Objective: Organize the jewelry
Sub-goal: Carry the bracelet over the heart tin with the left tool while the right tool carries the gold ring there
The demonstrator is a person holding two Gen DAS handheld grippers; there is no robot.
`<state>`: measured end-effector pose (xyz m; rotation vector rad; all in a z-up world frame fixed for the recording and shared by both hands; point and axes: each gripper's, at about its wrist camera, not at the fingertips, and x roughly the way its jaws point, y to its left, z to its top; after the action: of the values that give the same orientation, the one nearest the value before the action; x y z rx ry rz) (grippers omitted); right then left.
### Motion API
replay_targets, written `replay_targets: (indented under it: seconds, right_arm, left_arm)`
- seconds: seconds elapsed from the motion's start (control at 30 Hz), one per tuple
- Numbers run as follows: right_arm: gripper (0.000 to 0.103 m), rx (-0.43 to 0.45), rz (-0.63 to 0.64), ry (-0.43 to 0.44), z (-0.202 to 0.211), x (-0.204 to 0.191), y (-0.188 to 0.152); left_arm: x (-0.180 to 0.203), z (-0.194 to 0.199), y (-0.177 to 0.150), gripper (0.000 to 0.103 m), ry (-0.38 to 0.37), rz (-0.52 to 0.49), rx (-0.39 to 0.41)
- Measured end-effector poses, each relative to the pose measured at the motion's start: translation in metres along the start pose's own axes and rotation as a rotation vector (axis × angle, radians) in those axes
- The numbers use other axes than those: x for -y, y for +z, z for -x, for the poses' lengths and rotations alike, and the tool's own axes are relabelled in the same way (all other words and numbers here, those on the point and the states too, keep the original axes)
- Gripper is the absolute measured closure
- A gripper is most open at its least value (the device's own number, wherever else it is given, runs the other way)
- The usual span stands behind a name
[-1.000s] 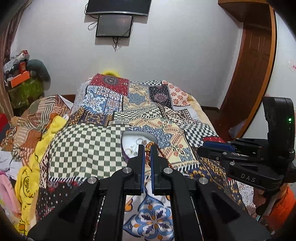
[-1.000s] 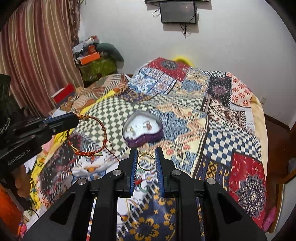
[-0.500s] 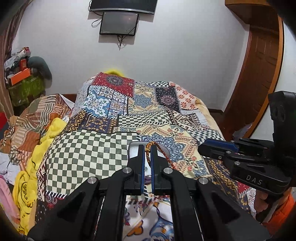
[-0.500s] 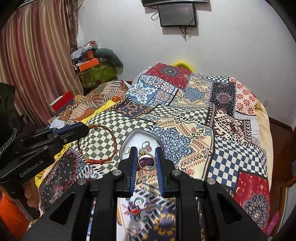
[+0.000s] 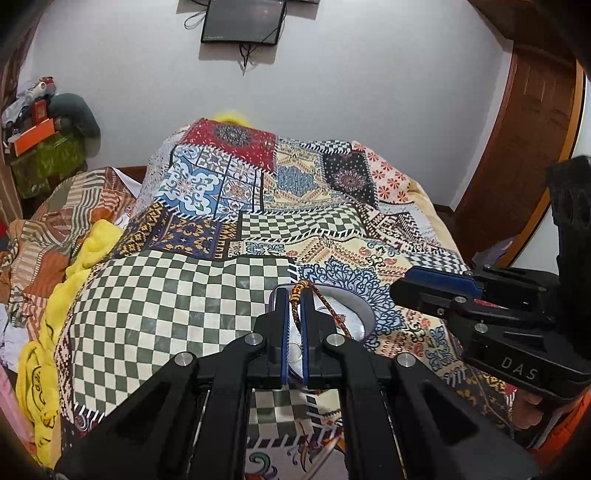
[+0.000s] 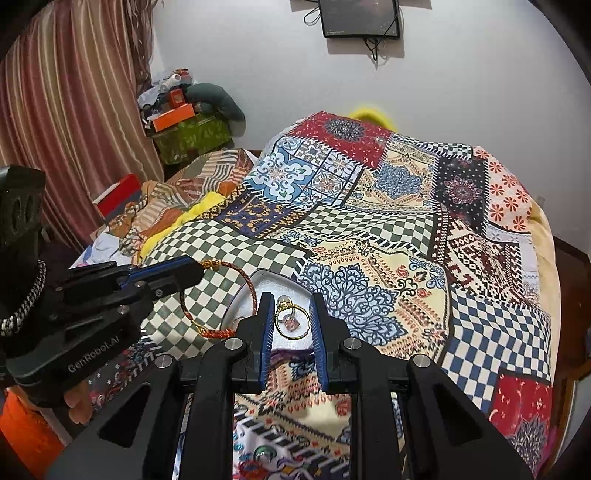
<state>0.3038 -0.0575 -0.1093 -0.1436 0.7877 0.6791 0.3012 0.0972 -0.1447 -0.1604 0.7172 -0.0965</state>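
Gold ring [image 6: 291, 319] between right tool [image 6: 291, 314] pads

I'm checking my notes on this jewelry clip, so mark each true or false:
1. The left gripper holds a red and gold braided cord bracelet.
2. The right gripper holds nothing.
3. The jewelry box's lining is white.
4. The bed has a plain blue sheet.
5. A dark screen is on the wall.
1. True: the left gripper is shut on the red and gold braided cord bracelet.
2. False: the right gripper is shut on a gold ring with a small stone.
3. True: the open jewelry box has a white lining.
4. False: a patchwork bedspread covers it.
5. True: the dark screen hangs on the wall.
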Motion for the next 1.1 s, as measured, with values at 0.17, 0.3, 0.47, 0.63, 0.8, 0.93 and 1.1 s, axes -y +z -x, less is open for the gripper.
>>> replay_targets:
  seconds: [0.17,0.3,0.47,0.63,0.8,0.93,1.1]
  right_arm:
    - [0.086,-0.037,0.006,0.015,-0.016,0.001,0.003]
    - [0.086,-0.069,0.021,0.018,-0.028,0.001,0.006]
    - [0.086,-0.100,0.023,0.032,-0.039,0.002,0.011]
    - [0.086,-0.140,0.011,0.048,-0.053,0.005,0.014]
    - [0.085,-0.179,-0.007,0.079,-0.062,0.010,0.013]
    - [0.085,-0.196,0.012,0.075,-0.064,0.006,0.010]
    - [0.085,-0.213,0.000,0.091,-0.062,0.007,0.009]
  left_arm:
    - [-0.002,-0.019,-0.002,0.100,-0.010,-0.004,-0.037]
    - [0.001,-0.031,-0.004,0.099,-0.008,-0.030,-0.068]
    - [0.001,-0.040,-0.006,0.099,-0.007,-0.043,-0.084]
    - [-0.001,-0.044,-0.007,0.099,-0.009,-0.041,-0.097]
    - [-0.003,-0.046,-0.008,0.099,-0.008,-0.039,-0.104]
    - [-0.002,-0.046,-0.008,0.099,0.001,-0.047,-0.105]
    - [-0.004,-0.043,-0.008,0.099,0.010,-0.038,-0.113]
